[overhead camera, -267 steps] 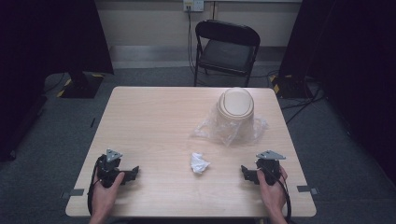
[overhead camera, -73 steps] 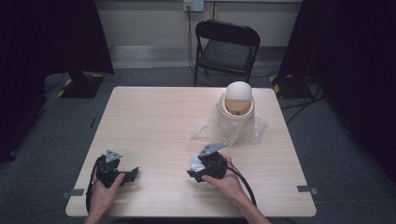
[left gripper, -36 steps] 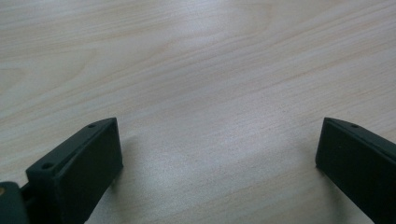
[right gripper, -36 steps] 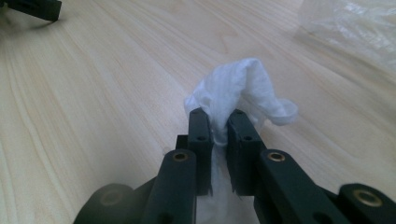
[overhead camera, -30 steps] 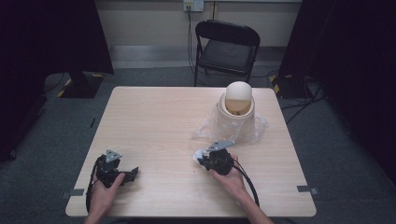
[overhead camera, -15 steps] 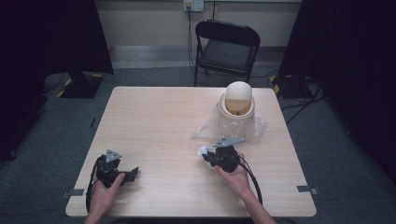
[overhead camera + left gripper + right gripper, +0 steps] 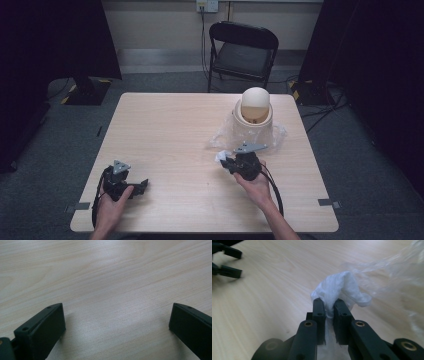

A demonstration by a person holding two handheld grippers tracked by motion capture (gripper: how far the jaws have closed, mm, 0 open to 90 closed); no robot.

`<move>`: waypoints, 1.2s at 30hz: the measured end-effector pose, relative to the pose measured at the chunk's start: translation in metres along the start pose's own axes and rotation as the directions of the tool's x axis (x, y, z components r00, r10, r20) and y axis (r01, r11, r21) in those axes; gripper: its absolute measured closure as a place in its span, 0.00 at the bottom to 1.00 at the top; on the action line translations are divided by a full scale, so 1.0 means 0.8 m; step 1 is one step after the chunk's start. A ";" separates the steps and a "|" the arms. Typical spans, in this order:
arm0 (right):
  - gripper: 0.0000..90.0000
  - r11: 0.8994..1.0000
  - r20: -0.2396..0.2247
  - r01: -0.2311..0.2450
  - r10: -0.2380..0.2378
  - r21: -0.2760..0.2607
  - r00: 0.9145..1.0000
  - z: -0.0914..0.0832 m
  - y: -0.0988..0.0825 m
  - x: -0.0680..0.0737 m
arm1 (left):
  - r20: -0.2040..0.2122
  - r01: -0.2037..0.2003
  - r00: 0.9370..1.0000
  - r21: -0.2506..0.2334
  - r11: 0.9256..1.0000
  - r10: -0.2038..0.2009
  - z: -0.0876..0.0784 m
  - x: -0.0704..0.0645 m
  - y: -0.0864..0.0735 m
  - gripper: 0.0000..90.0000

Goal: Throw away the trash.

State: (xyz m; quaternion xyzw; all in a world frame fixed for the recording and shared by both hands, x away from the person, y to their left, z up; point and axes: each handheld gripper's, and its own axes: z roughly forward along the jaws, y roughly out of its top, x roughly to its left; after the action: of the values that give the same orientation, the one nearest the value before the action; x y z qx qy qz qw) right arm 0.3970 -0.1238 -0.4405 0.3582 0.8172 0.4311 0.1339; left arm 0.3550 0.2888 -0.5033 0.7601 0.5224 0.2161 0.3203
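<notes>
The right tool (image 7: 329, 308), clenched on the crumpled white tissue (image 7: 342, 287), has lifted it off the worktop (image 7: 170, 130) toward the bin (image 7: 254, 117), while the left tool (image 7: 131, 186) rests released.

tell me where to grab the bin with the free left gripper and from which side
Probably the bin's side wall below the rim, from the left gripper's side, jaws spread wide. The domed swing lid on top looks rounded and slippery, and the clear plastic bunches loosely around the base, so neither gives a firm hold. The right gripper, shut on the white wad, already crowds the near front.
</notes>
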 end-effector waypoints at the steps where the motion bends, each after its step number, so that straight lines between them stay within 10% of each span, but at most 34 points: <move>1: 0.91 1.000 -0.001 -0.004 0.004 -0.007 1.000 -0.003 0.006 -0.004 | 0.000 0.000 1.000 0.000 1.000 0.000 0.000 0.000 0.000 0.00; 36: 0.90 0.994 0.072 -0.068 0.075 -0.084 0.995 -0.044 0.073 -0.060 | 0.000 0.000 1.000 0.000 1.000 0.000 0.000 0.000 0.000 0.00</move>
State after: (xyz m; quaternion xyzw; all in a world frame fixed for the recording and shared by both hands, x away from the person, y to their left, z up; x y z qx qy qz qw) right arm 0.4403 -0.1573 -0.3770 0.3975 0.7800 0.4548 0.1635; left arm 0.3550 0.2888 -0.5034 0.7601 0.5223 0.2161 0.3205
